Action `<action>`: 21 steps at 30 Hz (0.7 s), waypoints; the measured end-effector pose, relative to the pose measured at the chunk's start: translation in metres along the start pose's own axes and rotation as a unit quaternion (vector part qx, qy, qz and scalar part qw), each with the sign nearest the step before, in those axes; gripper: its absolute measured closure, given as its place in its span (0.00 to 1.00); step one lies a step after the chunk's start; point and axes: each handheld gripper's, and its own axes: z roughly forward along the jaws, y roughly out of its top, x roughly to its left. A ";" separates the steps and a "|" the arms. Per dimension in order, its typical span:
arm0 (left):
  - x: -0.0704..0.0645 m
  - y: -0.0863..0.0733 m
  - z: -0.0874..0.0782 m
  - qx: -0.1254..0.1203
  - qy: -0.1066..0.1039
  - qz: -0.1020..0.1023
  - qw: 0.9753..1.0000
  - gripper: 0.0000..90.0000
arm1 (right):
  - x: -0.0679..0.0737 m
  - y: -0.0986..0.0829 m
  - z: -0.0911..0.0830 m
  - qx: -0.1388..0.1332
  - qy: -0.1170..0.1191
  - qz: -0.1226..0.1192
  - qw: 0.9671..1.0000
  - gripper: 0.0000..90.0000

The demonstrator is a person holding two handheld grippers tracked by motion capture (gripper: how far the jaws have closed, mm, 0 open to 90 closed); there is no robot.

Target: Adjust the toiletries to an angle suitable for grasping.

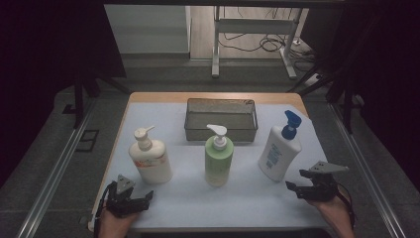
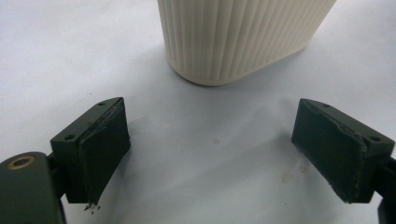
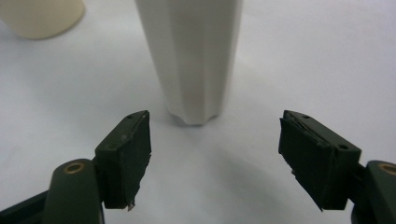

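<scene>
Tabletop (image 1: 188, 198): pale blue-white cover, tan wood strip showing along far edge.

Bottle nearest the left edge (image 1: 150, 157): cream body, vertical ribbing visible in the left gripper view, orange and green label, cream pump.

Middle bottle (image 1: 219, 159): light green, white pump.

Bottle nearest the right edge (image 1: 279, 151): white body, blue label print, blue pump.

Basket (image 1: 221, 119) at far edge: dark grey mesh.

Left gripper (image 1: 130, 197) and right gripper (image 1: 315, 183): black, each topped by a grey plate; jaws dark green-black in the gripper views, brass-coloured rivets.
</scene>
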 end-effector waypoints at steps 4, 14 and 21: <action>0.000 0.000 0.000 0.000 0.000 0.000 1.000 0.12 | 0.004 0.002 -0.003 -0.016 0.010 -0.001 1.000 0.23; 0.000 0.000 0.000 0.000 0.000 0.000 1.000 0.12 | 0.009 0.012 -0.009 -0.017 0.023 0.006 1.000 0.15; 0.000 0.000 0.000 0.000 0.000 0.000 1.000 0.12 | 0.013 0.020 -0.015 -0.030 0.018 -0.018 0.999 0.11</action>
